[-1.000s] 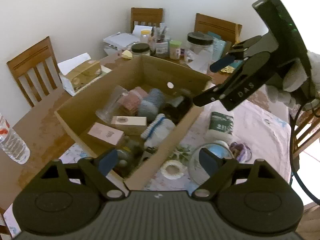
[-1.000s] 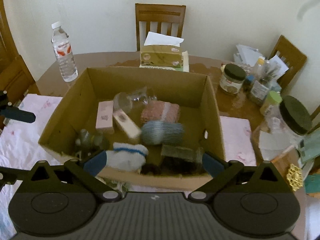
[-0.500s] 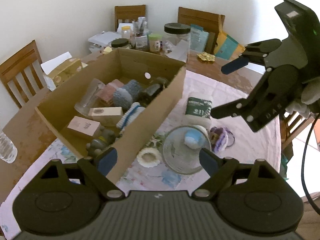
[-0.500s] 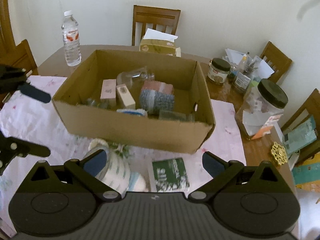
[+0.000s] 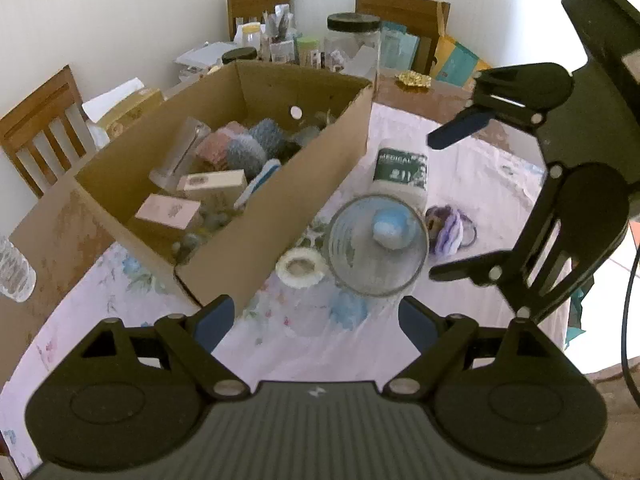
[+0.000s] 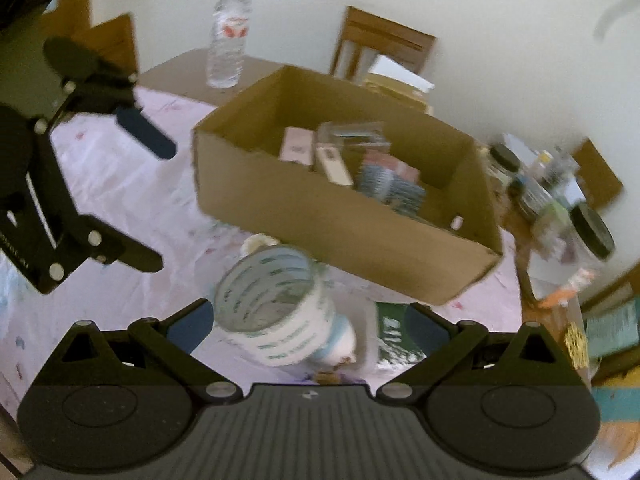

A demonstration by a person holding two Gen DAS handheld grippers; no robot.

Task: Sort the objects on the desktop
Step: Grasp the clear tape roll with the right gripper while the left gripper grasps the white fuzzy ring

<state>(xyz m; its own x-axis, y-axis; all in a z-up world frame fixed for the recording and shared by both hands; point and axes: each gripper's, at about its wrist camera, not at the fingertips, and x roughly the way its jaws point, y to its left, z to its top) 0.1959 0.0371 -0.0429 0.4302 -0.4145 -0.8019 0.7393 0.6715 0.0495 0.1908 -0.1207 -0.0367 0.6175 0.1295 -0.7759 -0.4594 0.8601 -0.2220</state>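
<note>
Both hand-held grippers have swung away from above the open brown cardboard box [image 5: 256, 184] and now hang over the loose things on the pale floral tablecloth [image 5: 320, 344] beside it, so the view a second ago, filled by the box, has given way to the unsorted items. This suggests another item is about to be picked for sorting

The left gripper [image 5: 316, 318] has its blue-padded jaws spread wide with nothing between them. The right gripper [image 6: 308, 326] is likewise wide open and empty, and it hangs over a clear ribbed plastic cup with green lettering [image 6: 276, 304], which lies just ahead of its fingers, not gripped

In the left view the clear cup [image 5: 378, 244] stands mouth up on the cloth near the box's long side, its wall thin and glossy. Just beside it lie a small white ring of tape [image 5: 301, 267], a soft light-blue rounded object [image 5: 390, 228] seen through the cup, a flat green and white packet printed MEDICAL [image 5: 400, 168], and a bunch of purple fabric hair ties [image 5: 450, 228]

The box already holds small pink cartons, knitted pink and blue-grey bundles and a clear glass; its card walls are matte and stiff
</note>
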